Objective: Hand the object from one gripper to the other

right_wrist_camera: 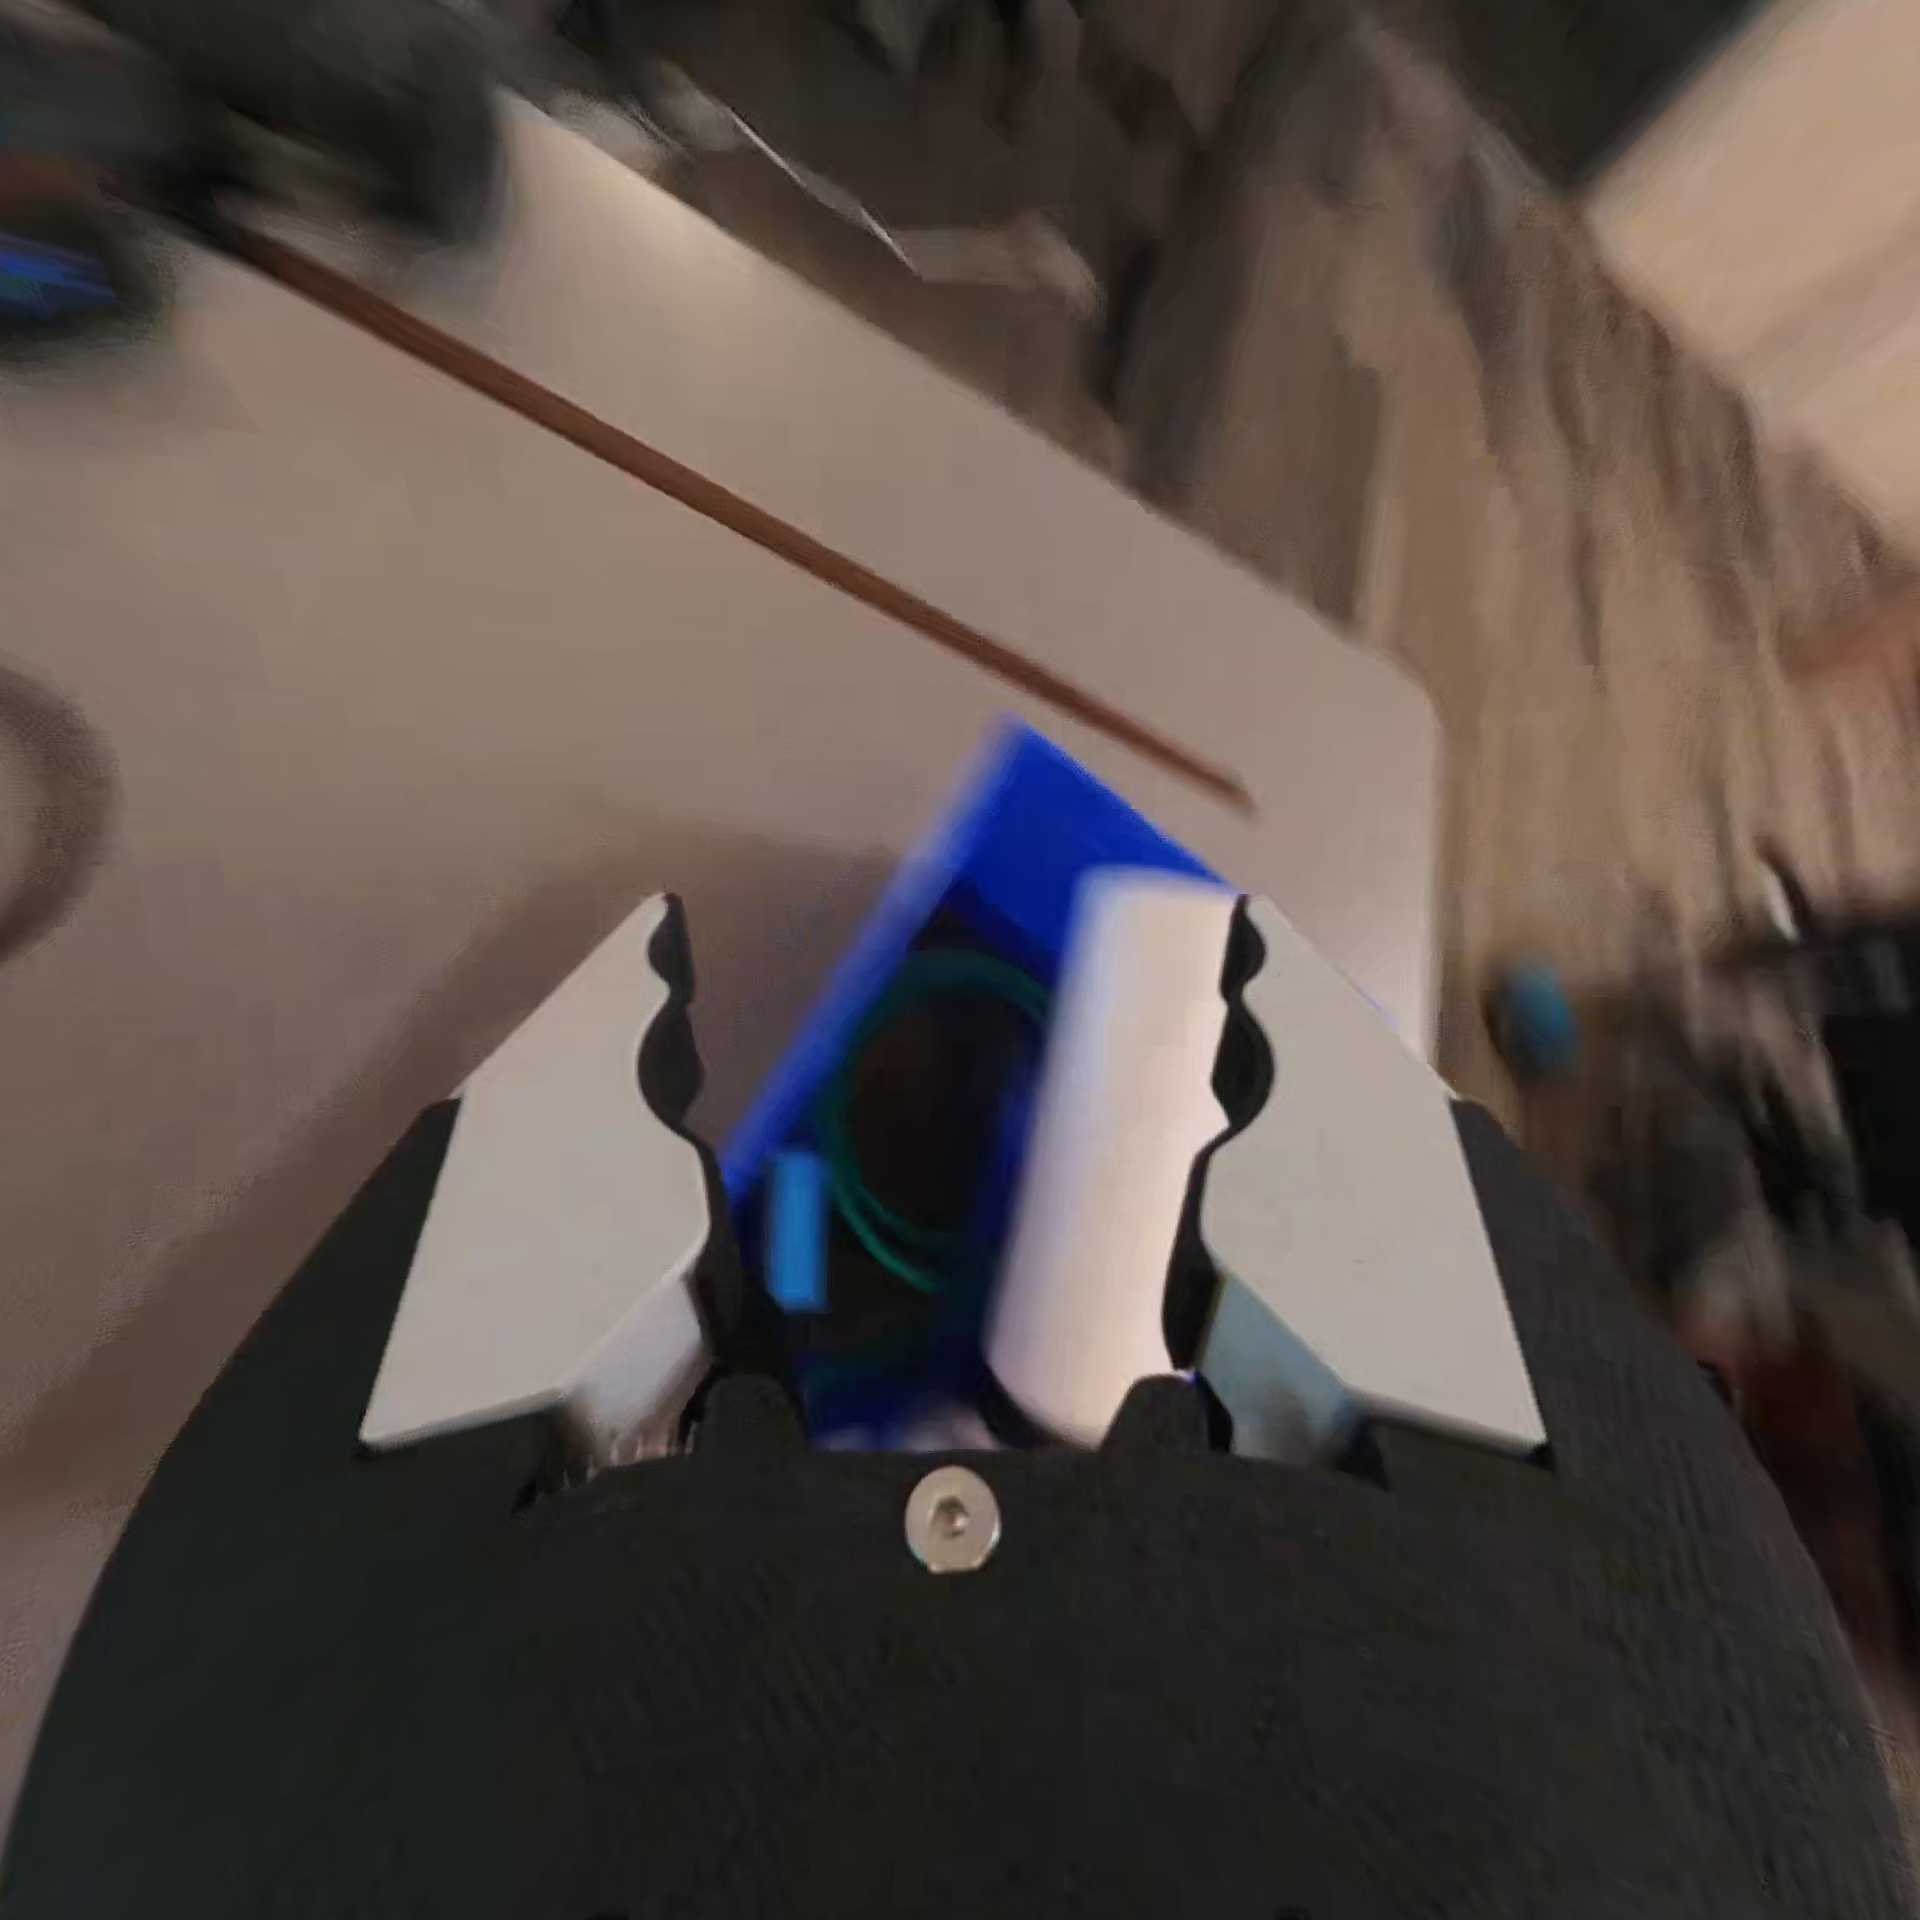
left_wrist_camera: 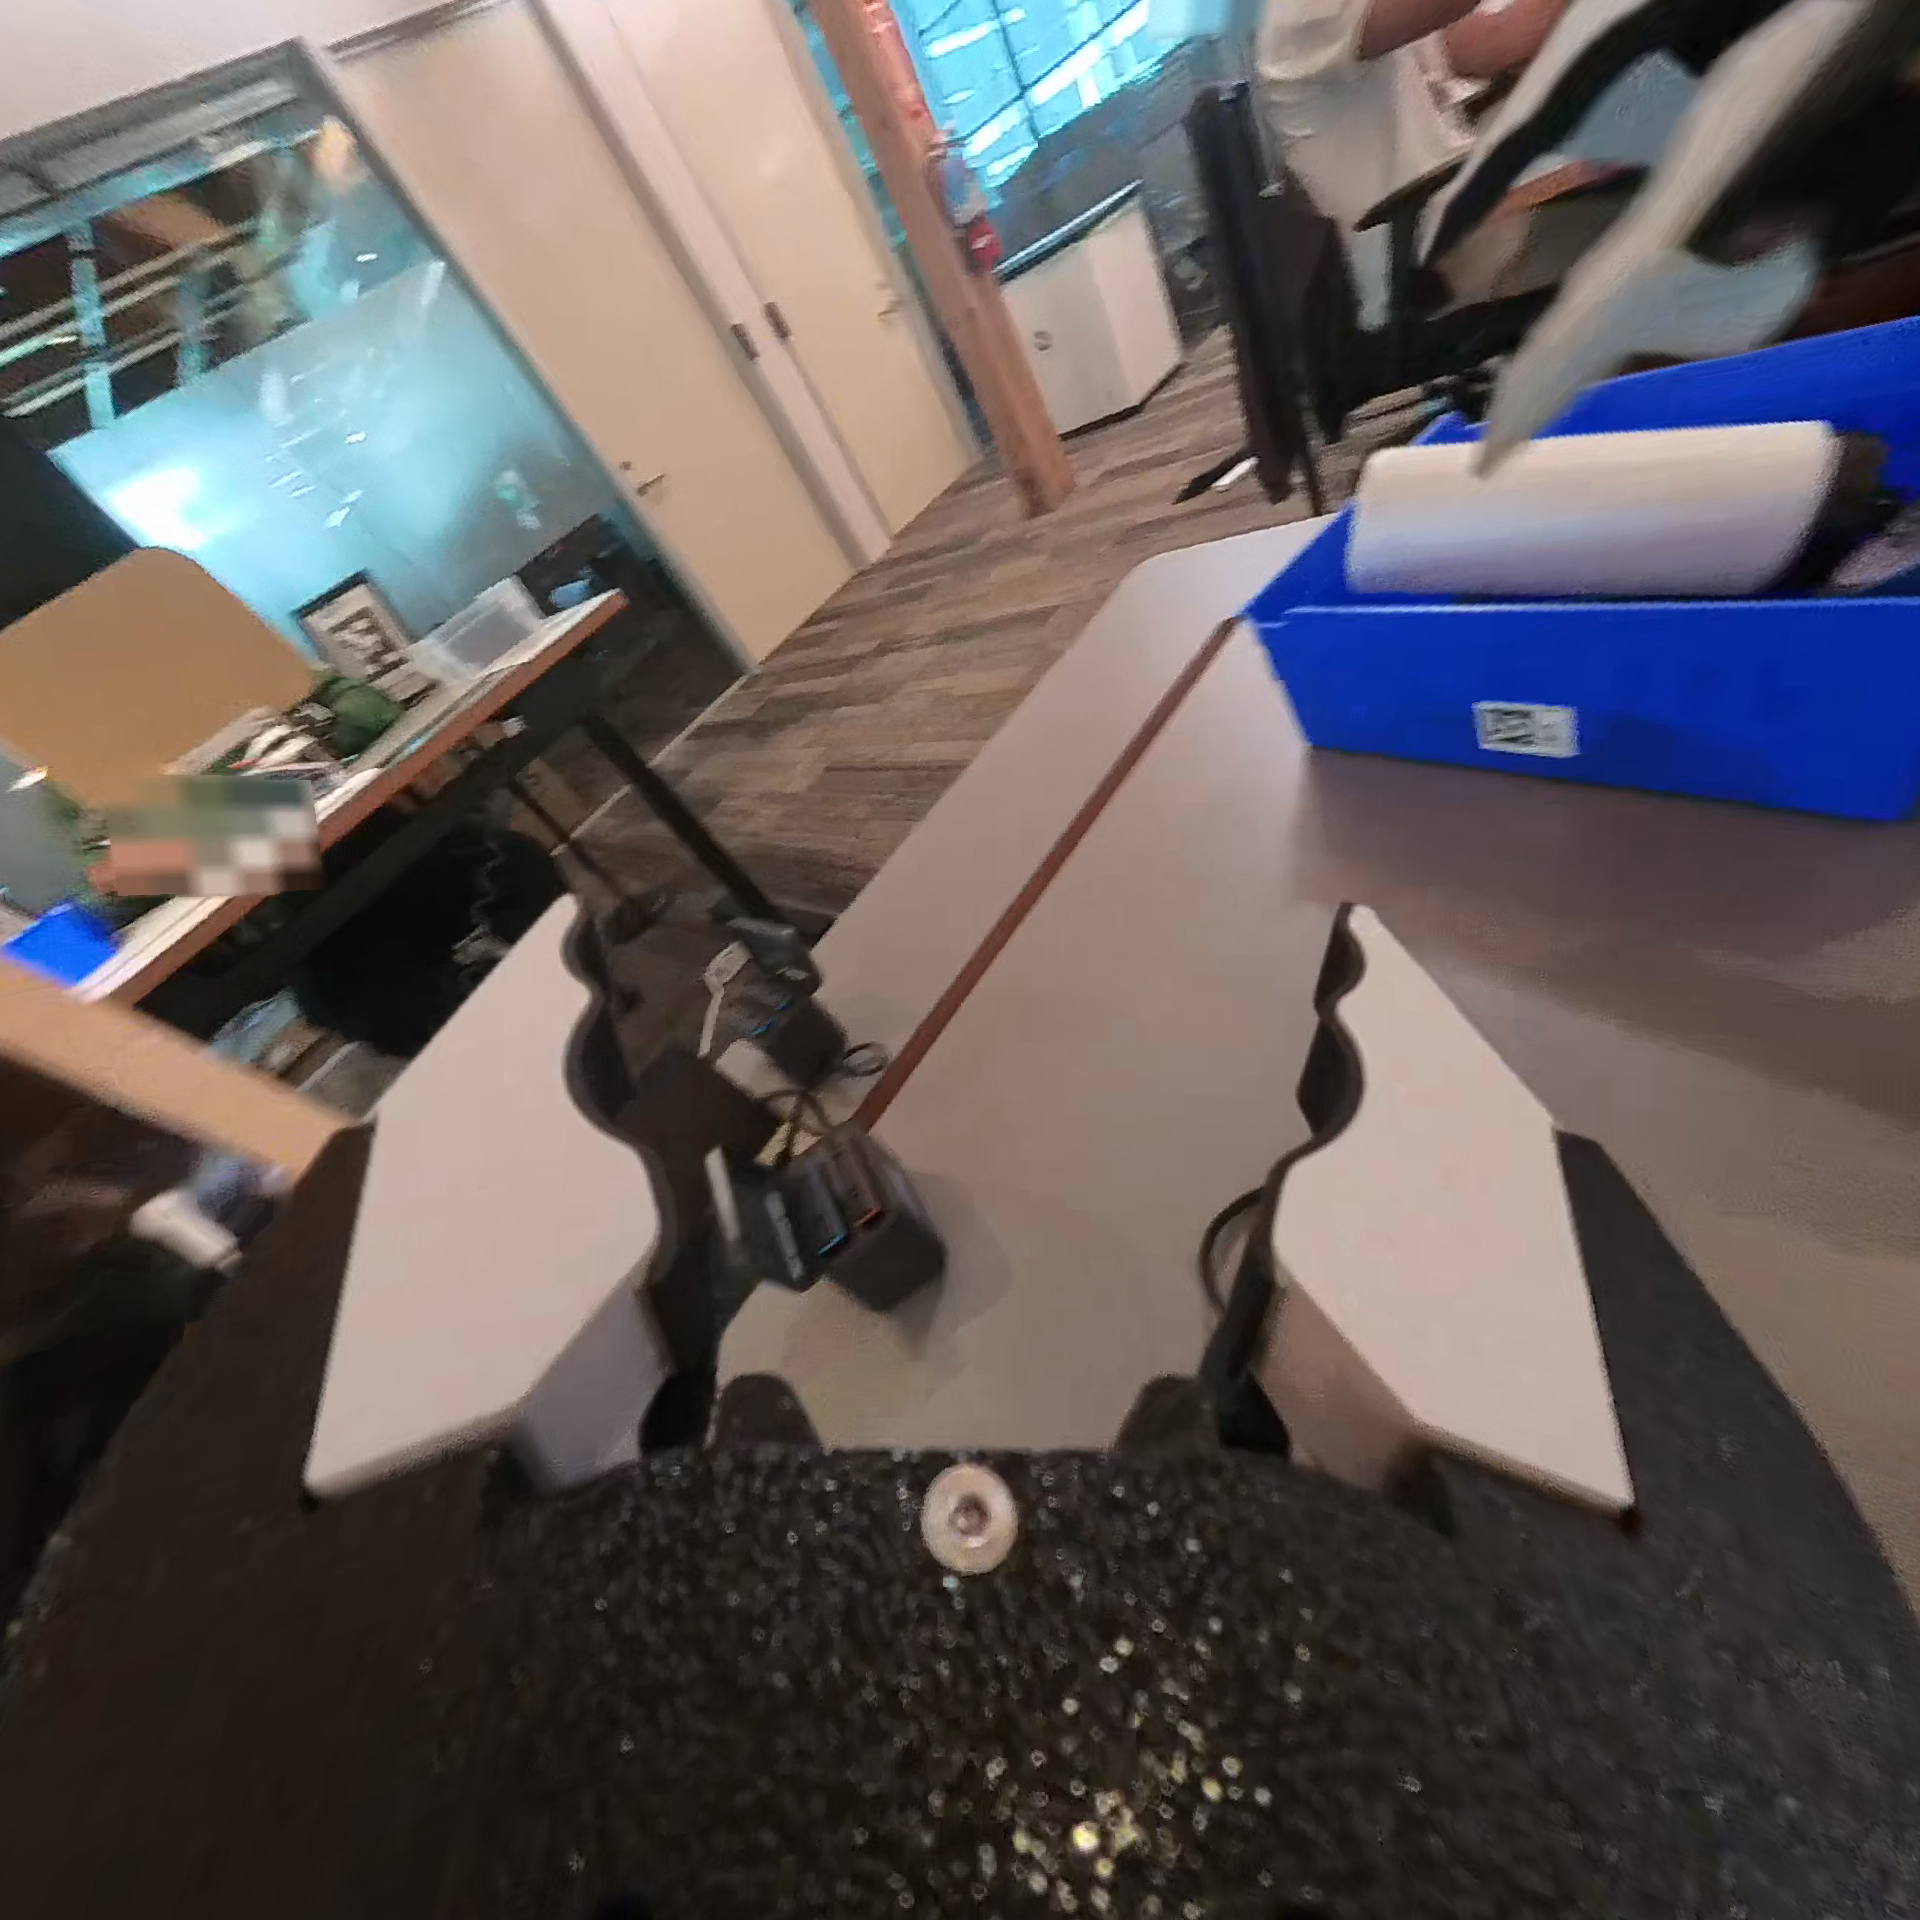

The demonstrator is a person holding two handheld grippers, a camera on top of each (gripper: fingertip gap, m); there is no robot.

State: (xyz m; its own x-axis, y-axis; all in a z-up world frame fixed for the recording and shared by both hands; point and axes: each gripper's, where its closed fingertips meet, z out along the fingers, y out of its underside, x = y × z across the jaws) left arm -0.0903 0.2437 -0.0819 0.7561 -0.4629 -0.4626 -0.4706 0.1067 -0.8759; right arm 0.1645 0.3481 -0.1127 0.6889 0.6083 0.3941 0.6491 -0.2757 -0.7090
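Both grippers' jaws apart; white cylinder (left_wrist_camera: 1590, 509) across blue bin (left_wrist_camera: 1621, 686) rim.

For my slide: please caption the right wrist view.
Open right claw above a blue bin holding a white cylinder.

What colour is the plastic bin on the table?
Bright blue plastic bin; it shows best in the left wrist view.

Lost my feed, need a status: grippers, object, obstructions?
Left hand-held gripper open, empty. Right hand-held gripper open above blue bin. White cylinder in bin, ungrasped. Nothing blocking.
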